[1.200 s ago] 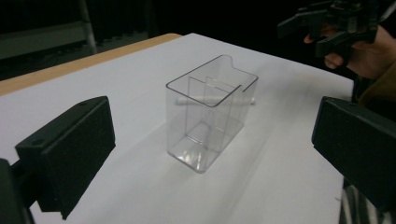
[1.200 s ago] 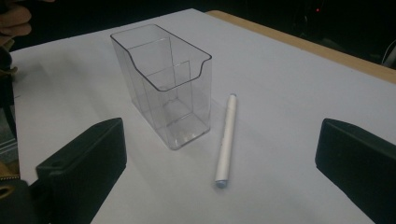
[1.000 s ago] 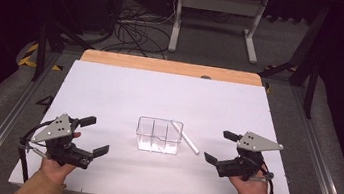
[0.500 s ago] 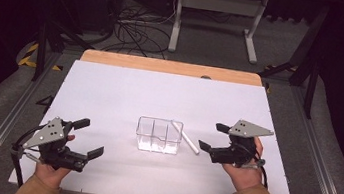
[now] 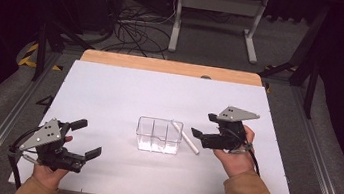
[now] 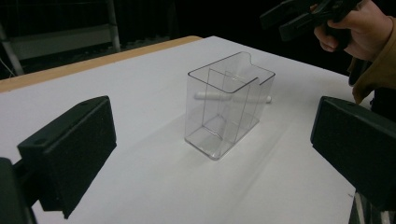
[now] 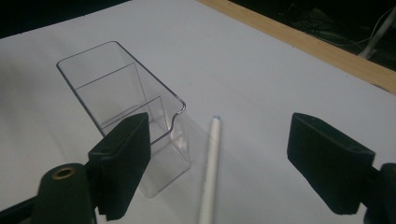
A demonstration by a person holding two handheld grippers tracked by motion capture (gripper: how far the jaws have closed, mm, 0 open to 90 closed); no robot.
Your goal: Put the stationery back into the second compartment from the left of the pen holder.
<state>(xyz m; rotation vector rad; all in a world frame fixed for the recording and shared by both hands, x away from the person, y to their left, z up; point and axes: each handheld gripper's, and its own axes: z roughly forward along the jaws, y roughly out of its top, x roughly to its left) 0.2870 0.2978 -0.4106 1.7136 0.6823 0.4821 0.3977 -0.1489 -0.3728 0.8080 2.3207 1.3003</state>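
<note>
A clear plastic box (image 5: 159, 135) with inner dividers stands upright and empty mid-table. A white stick (image 5: 186, 136) lies flat on the sheet against its right side. My right gripper (image 5: 202, 125) hovers just right of the stick and points left at it. Its jaws have just been closing but stand open, nothing pressed between them. In the right gripper view the stick (image 7: 210, 163) lies below the gap of that gripper (image 7: 224, 158), with the box (image 7: 123, 107) at left. My left gripper (image 5: 86, 138) rests open near the front left, aimed at the box (image 6: 229, 105).
The white sheet (image 5: 110, 94) covers the table, with a wooden strip (image 5: 164, 66) along the far edge. Metal rails (image 5: 318, 161) run down both sides. Cables and a desk frame (image 5: 216, 12) lie on the floor beyond.
The right gripper has moved left toward the stick and box and risen a little, its jaws narrower than before. The left gripper has barely shifted.
</note>
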